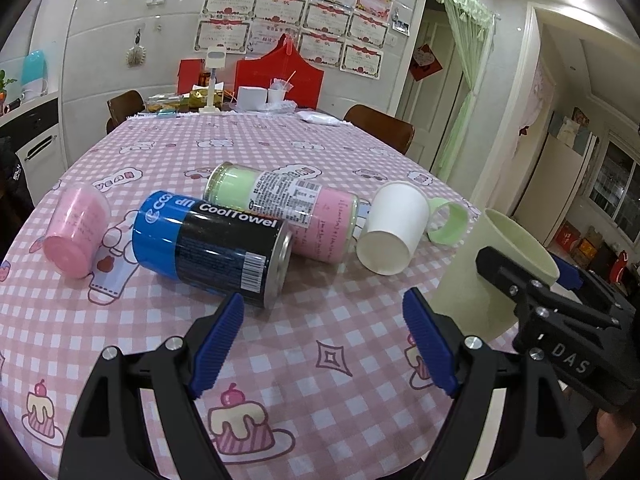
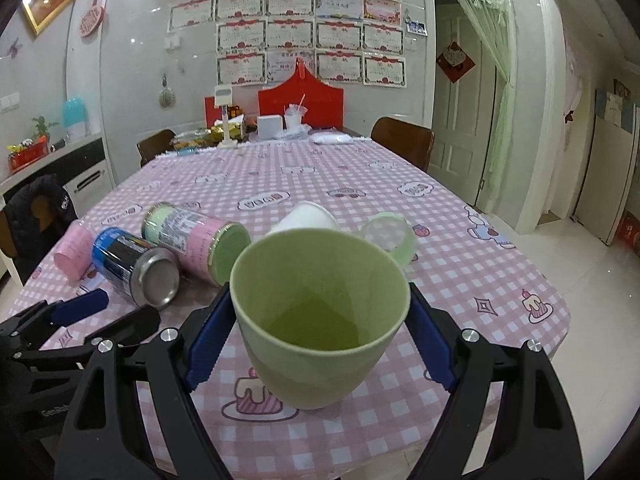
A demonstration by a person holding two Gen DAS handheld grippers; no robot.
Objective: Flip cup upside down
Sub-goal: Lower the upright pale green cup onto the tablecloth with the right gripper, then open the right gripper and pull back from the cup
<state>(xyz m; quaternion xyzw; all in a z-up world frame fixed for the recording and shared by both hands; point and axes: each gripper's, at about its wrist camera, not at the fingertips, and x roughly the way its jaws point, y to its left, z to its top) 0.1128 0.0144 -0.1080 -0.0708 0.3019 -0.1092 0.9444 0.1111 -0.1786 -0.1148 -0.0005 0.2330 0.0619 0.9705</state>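
Cup [image 2: 320,320] first: the pale green cup sits upright between the blue ribbed pads [image 2: 206,344] of my right gripper [image 2: 320,334], mouth up and tilted a little toward the camera, its long axis running roughly straight up from the pink checked tablecloth [image 2: 460,240]. The pads press its flanks on either side just below the rim, so I judge my right jaws clamped on it, though whether its base is on the cloth or just clear of it I cannot tell. Everything the flip turns on is there: the axis crosses the line between my pads, so rolling my right wrist should carry the mouth over and down. My left gripper [image 1: 324,344] hangs to the left of the cup, jaws wide apart and holding nothing. The cup looks matte, smooth and tapered, wider at the mouth, a thin-walled plastic by my guess, which could slip along the taper. Beyond the cup lie a white paper cup [image 1: 390,228] on its side and a pale green ring-shaped lid [image 1: 448,220]; left of the cup lie a pink and green canister [image 1: 288,212], a glossy blue and black can [image 1: 212,248], and a frosted pink cup [image 1: 76,232], all toppled.
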